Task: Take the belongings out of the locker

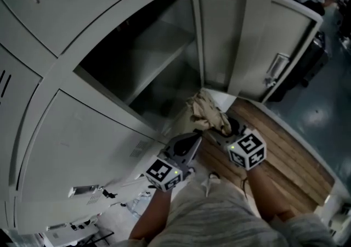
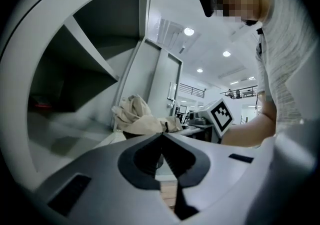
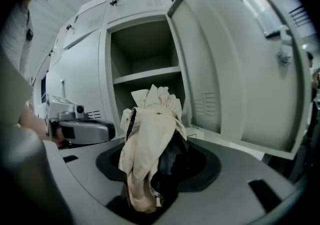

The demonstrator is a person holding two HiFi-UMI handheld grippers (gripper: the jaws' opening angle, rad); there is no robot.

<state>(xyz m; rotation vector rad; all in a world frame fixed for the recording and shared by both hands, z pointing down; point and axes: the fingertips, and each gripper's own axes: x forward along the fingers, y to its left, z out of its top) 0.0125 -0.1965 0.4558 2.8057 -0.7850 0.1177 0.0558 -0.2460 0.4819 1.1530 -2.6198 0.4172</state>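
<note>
Outside the locker (image 3: 145,75), right gripper (image 3: 152,171) clamps beige cloth (image 3: 149,131).

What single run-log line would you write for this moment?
right tongs: shut on crumpled beige cloth bundle | left tongs: shut, empty | grey metal locker: door open

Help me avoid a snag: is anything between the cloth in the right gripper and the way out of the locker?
Nothing visible does. The right gripper clamps the cloth, the locker door stands wide open, and the left gripper sits aside.
</note>
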